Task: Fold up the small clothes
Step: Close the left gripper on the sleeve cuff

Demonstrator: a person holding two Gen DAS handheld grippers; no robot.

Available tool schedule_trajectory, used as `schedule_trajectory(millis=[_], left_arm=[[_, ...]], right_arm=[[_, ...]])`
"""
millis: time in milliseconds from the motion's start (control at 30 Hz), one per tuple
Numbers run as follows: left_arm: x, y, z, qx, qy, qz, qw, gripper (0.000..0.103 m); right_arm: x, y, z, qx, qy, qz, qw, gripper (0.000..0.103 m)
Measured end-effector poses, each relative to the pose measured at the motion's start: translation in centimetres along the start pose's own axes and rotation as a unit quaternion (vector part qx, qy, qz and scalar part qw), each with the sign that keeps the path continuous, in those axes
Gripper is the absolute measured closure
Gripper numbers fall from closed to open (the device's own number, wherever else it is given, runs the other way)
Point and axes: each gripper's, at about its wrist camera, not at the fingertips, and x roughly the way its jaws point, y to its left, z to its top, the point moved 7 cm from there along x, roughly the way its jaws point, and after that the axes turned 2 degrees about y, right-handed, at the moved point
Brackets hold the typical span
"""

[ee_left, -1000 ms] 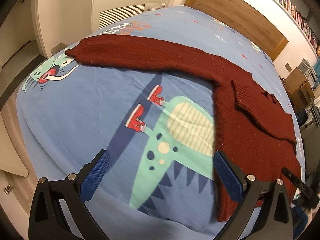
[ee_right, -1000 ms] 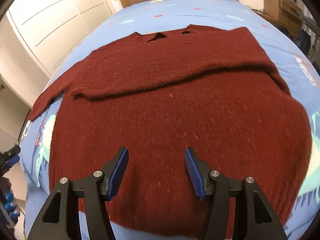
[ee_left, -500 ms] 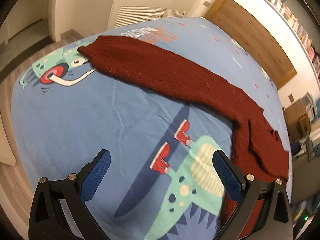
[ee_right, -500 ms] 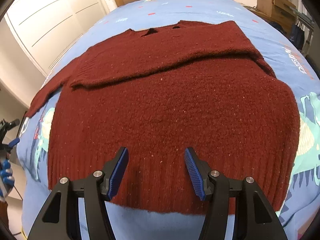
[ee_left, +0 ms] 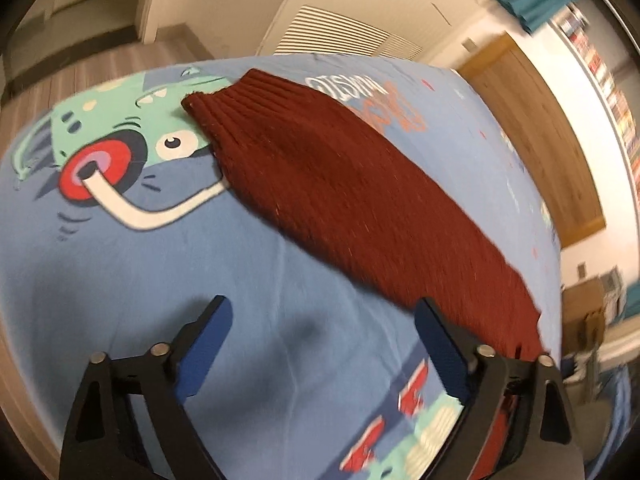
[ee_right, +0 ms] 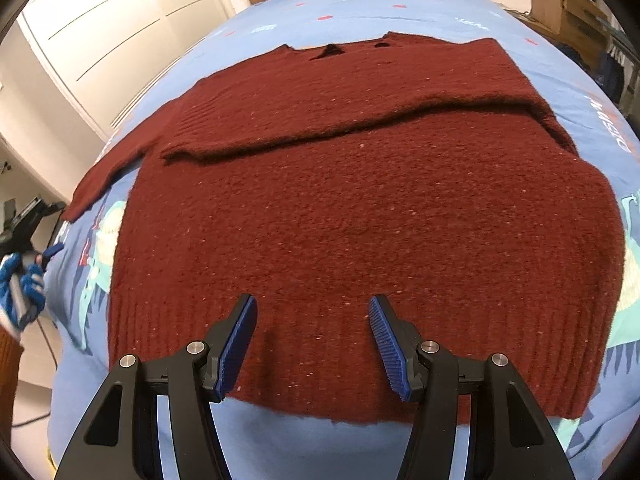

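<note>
- Since the earlier frame the left gripper has swung along the outstretched sleeve toward its cuff; the right gripper has kept its place.
- Left jaws are closing with only bedsheet between them — nothing held.
- Right jaws stand part open over the hem, gripping nothing.
- The sweater lies flat mid-frame on the bed, one sleeve already folded across the chest.
- It looks soft, thick and limp — likely to sag; pinch the ribbed cuff at upper left.
</note>
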Motion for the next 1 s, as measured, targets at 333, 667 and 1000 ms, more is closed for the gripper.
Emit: schedule_trajectory(millis=[333, 667, 1000], left_arm=[[0.6, 3.6, 3.3, -0.113, -0.023, -0.1, 0.9882, 0.035], [1.0, 5.6, 6.5, -0.183, -0.051, -0.178, 0.9656, 0.049], [2.0, 6.0, 8.7, -0.22, -0.043, -0.192, 0.9553, 0.077]], right_arm=[[0.0, 0.5, 0.5, -0.001, 0.001, 0.01, 1.0, 0.043], [0.5, 0.7, 0.4, -0.004, 0.007, 0.01, 1.0, 0.043], [0.5, 1.4, 0.8, -0.019, 0.006, 0.011, 1.0, 0.043]])
